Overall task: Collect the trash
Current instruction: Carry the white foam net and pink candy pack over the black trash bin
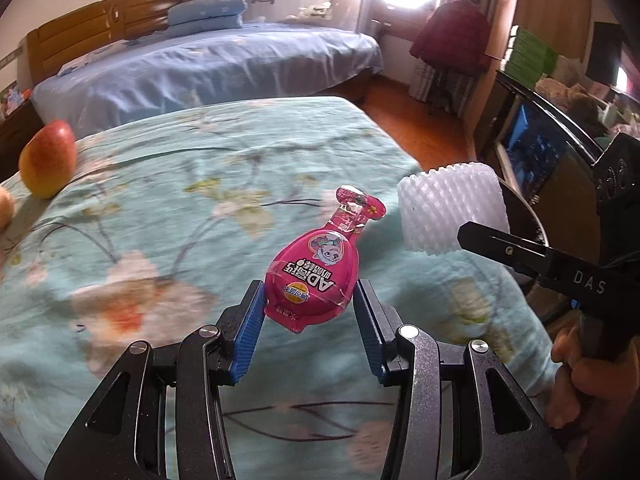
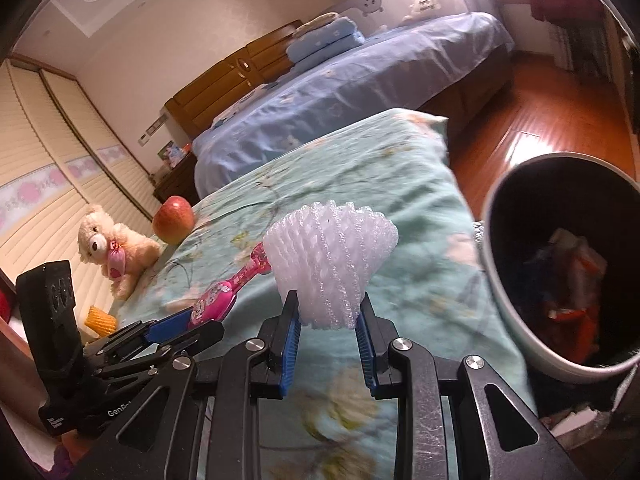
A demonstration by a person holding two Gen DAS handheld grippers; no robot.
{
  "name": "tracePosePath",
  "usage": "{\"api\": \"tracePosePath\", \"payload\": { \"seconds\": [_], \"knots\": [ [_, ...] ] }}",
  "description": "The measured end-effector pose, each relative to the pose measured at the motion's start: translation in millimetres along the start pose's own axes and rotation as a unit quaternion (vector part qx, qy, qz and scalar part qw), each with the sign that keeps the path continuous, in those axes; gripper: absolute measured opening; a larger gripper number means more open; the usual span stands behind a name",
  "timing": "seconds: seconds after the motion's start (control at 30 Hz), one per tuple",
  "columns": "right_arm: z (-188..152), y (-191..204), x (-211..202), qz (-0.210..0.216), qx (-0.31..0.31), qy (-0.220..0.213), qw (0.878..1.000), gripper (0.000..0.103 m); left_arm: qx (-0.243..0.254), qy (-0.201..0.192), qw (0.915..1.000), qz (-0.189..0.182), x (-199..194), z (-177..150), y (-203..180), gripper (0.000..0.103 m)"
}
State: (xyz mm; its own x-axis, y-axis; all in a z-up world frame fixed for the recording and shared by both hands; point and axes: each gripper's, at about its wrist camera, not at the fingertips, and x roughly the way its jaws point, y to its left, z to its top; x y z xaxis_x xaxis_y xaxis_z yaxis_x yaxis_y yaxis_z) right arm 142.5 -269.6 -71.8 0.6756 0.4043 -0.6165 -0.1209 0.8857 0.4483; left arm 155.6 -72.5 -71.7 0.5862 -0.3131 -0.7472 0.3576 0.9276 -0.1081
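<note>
My left gripper (image 1: 308, 292) is shut on a pink candy wrapper (image 1: 316, 268) with a cartoon print, held above the floral bedspread (image 1: 160, 208). My right gripper (image 2: 326, 312) is shut on a white foam fruit net (image 2: 330, 264), also held above the bed. The foam net shows at the right of the left wrist view (image 1: 450, 210), and the pink wrapper shows in the right wrist view (image 2: 228, 292) in the left gripper's blue pads. A dark trash bin (image 2: 560, 264) with a pale rim stands to the right of the bed, with wrappers inside.
A red-yellow apple (image 2: 174, 220) and a teddy bear (image 2: 112, 248) sit at the bed's far left. A yellow foam net (image 2: 100, 320) lies near the bear. A second bed (image 1: 208, 68) with blue sheets stands behind. Wooden floor (image 2: 520, 120) lies to the right.
</note>
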Motion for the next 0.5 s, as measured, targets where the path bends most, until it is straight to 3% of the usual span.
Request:
{"api": "tracePosePath", "payload": {
  "seconds": [0.5],
  "knots": [
    [-6, -38, -38, -0.032, 0.022, -0.029, 0.999, 0.027, 0.028, 0.002, 0.9994, -0.022, 7, 6, -54, 0.044]
  ]
}}
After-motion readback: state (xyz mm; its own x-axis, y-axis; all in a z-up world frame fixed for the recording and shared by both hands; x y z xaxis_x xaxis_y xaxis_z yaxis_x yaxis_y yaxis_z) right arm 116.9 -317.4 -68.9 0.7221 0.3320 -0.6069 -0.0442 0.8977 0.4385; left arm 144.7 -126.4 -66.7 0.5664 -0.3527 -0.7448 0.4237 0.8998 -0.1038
